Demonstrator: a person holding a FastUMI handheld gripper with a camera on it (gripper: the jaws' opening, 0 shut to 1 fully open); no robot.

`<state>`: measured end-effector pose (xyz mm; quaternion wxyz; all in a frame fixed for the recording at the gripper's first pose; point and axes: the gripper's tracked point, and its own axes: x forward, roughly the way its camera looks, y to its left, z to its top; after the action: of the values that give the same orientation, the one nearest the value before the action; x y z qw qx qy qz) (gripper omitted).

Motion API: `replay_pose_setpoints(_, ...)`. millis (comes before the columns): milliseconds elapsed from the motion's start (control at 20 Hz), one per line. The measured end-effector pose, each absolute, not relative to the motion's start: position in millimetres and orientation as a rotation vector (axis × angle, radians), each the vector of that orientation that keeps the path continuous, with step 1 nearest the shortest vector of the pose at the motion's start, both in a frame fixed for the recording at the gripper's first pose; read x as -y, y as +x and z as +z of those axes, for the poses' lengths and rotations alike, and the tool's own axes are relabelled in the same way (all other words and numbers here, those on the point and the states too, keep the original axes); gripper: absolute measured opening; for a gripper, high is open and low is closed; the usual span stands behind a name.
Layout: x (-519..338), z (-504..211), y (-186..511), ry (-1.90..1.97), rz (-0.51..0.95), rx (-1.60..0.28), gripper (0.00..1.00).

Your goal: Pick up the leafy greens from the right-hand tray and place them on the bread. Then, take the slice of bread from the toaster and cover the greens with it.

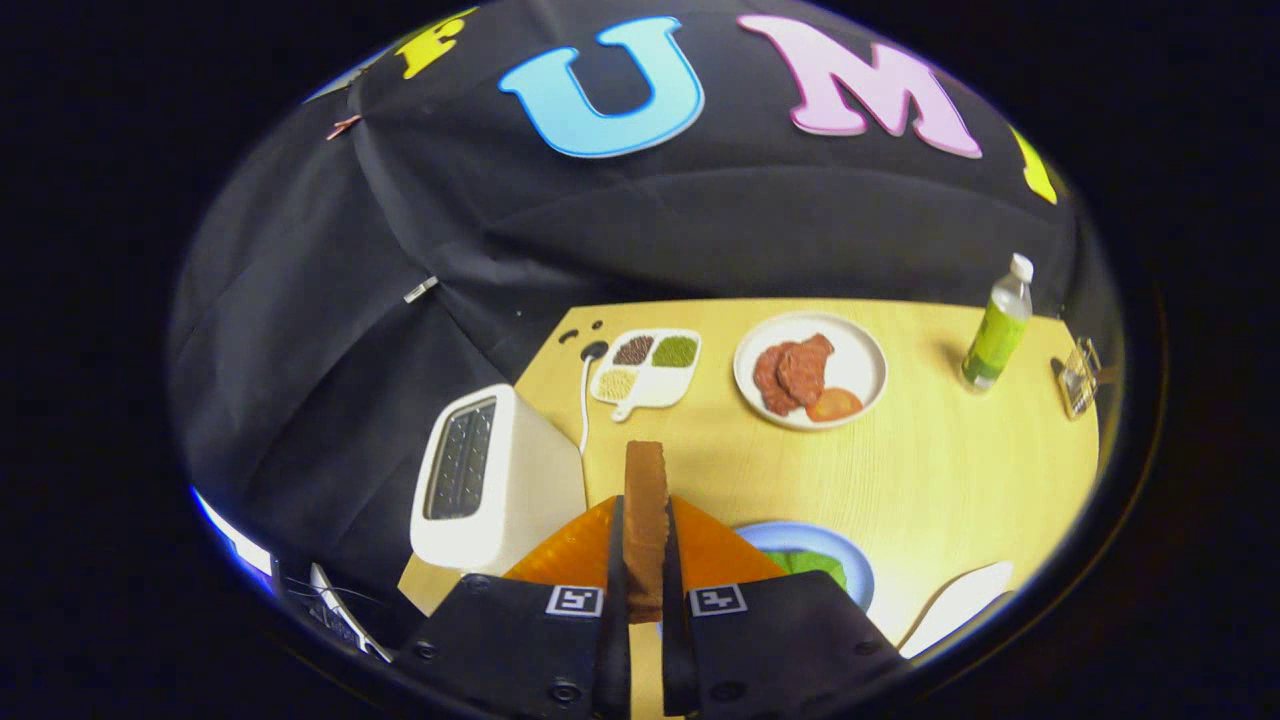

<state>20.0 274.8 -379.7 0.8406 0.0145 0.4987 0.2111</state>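
Note:
A brown slice of bread [645, 510] stands on edge between my fingers, and my gripper [645, 560] is shut on it, holding it above the table. Just to the left of the fingers sits the white toaster [495, 485], its slots dark. To the right, partly behind my right finger, a pale blue plate [850, 560] carries the leafy greens [812, 566]; the bread under them is hidden from me. An orange triangular mat [575, 548] lies under and behind the fingers.
On the wooden table [950, 470] beyond the fingers stand a white plate with red meat slices [810, 370], a white divided dish of grains [648, 370] and a green bottle [997, 325] at far right. A white curved object [960, 605] lies near right.

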Motion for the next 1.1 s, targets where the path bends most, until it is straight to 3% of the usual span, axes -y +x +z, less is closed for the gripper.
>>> replay_pose_setpoints(850, -179, -463, -15, 0.194, 0.344, -1.176, 0.19)
replay_pose_setpoints(950, -172, -465, -15, 0.208, 0.333, -1.184, 0.23)
replay_pose_setpoints(1100, -149, -468, -10, 0.178, 0.296, -1.174, 0.44)
